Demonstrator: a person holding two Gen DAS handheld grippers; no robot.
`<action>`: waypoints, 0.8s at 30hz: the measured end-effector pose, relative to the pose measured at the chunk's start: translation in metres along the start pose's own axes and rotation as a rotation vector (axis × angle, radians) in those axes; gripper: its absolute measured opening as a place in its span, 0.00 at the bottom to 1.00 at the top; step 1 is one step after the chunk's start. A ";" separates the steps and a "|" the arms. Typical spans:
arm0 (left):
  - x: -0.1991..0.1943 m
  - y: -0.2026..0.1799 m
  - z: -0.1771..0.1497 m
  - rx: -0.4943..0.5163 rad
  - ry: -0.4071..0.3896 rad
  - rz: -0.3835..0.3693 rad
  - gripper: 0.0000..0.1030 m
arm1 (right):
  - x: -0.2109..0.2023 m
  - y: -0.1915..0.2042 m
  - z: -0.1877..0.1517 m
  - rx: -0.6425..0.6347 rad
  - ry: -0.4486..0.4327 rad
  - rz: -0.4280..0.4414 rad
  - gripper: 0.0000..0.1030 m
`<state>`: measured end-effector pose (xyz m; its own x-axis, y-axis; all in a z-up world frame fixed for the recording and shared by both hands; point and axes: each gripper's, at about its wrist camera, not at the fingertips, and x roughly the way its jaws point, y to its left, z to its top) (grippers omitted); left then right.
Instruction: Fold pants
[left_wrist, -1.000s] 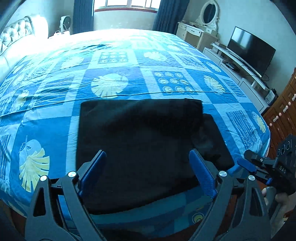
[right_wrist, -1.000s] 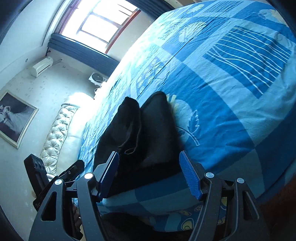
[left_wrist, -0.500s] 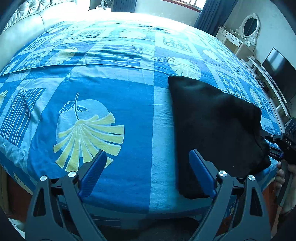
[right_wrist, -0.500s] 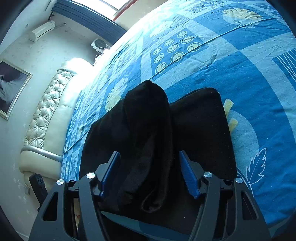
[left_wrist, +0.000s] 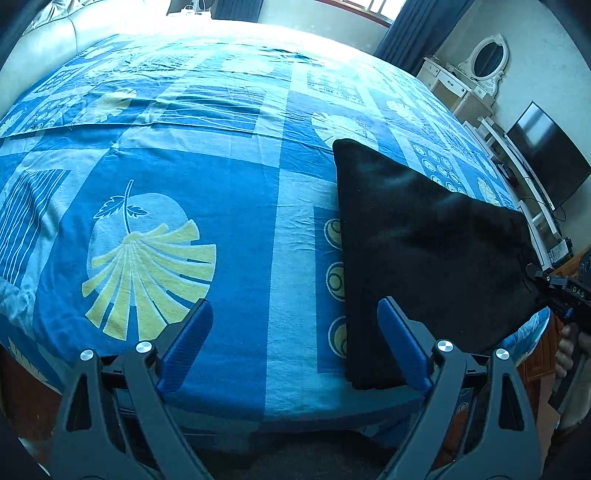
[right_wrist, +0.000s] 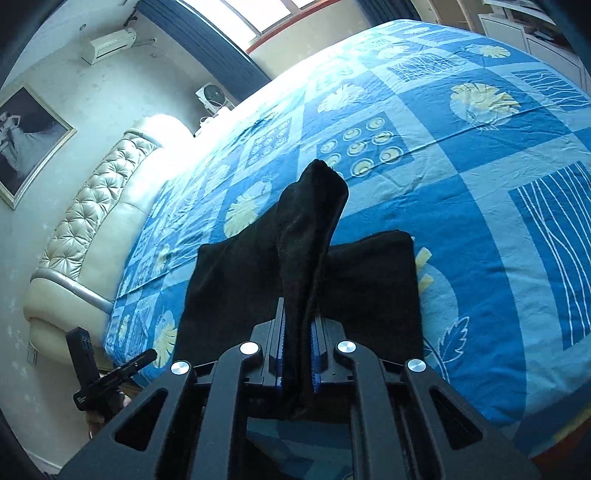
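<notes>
The black pants (left_wrist: 424, 251) lie folded near the front edge of the bed. My left gripper (left_wrist: 295, 343) is open and empty, just left of the pants' near left corner; its right finger (left_wrist: 400, 343) is at the fabric's edge. My right gripper (right_wrist: 297, 354) is shut on a raised fold of the pants (right_wrist: 310, 236), lifting it in a ridge above the flat part (right_wrist: 369, 288). The right gripper also shows in the left wrist view (left_wrist: 561, 291) at the pants' right edge. The left gripper shows in the right wrist view (right_wrist: 110, 380) at lower left.
The bed has a blue patterned cover (left_wrist: 166, 221) and a padded white headboard (right_wrist: 92, 206). A television (left_wrist: 543, 155) and white dresser with mirror (left_wrist: 469, 81) stand to the right. A wooden cabinet (left_wrist: 546, 350) is near the bed's front right corner.
My right gripper has closed on a fold of the pants and raised it. My left gripper has stayed open, left of the pants.
</notes>
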<state>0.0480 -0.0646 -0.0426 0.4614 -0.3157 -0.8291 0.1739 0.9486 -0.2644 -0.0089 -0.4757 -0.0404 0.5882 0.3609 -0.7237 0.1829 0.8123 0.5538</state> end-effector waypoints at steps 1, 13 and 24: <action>0.002 -0.002 -0.001 0.001 0.005 -0.004 0.88 | 0.007 -0.010 -0.004 0.020 0.018 -0.023 0.10; 0.011 -0.018 -0.008 0.036 0.019 -0.001 0.88 | 0.027 -0.039 -0.020 0.129 0.013 0.030 0.11; 0.015 -0.018 -0.011 0.027 0.032 -0.008 0.88 | 0.026 -0.043 -0.024 0.171 -0.008 0.065 0.17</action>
<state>0.0423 -0.0861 -0.0556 0.4319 -0.3218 -0.8425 0.2012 0.9450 -0.2578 -0.0207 -0.4901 -0.0927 0.6090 0.4059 -0.6814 0.2756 0.6973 0.6617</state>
